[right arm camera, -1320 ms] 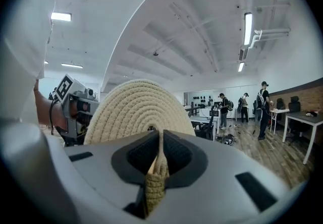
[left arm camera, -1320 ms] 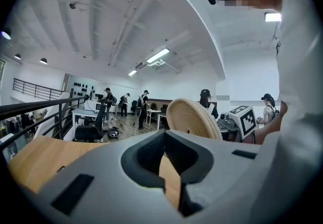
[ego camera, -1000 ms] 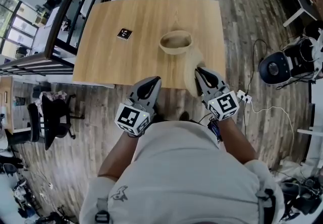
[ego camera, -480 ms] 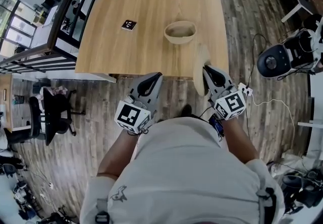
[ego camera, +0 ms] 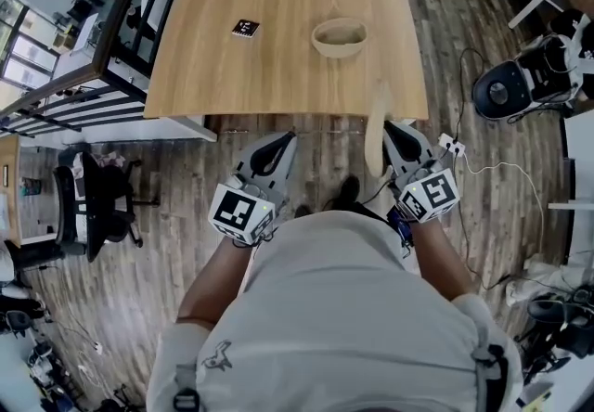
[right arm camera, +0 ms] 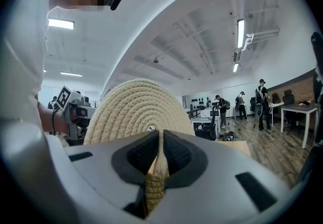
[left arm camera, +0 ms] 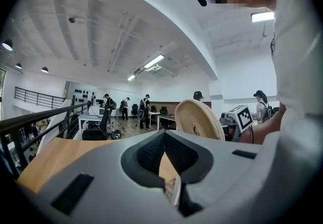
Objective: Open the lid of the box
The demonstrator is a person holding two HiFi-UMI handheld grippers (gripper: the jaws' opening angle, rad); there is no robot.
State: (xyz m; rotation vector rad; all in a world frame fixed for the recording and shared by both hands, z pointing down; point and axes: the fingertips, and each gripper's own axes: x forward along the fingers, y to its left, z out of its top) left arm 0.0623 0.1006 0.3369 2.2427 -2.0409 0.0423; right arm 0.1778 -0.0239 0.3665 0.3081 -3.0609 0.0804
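Lid (ego camera: 376, 130) is off the box (ego camera: 340, 36) - it stands on edge in the right hand-held gripper (ego camera: 397, 134). The jaws are clamped on its woven rim, seen plainly in the right gripper view (right arm camera: 159, 160), with the coiled disc (right arm camera: 139, 112) rising upright above them. The box sits open on the desk (ego camera: 232, 67), ahead of the right hand-held gripper and a little to its left, well apart from the lid. The lid's flat face points sideways and its long edge runs toward the desk's near edge. The left hand-held gripper (ego camera: 272, 152) is closed on nothing, held low beside the body and farther from the box. A marker card (ego camera: 247, 28) lies on the desk left of the box. Judgement: opening looks done - if the lid gets set down, the right side is nearer and must go forward over the desk and tip the disc flat.
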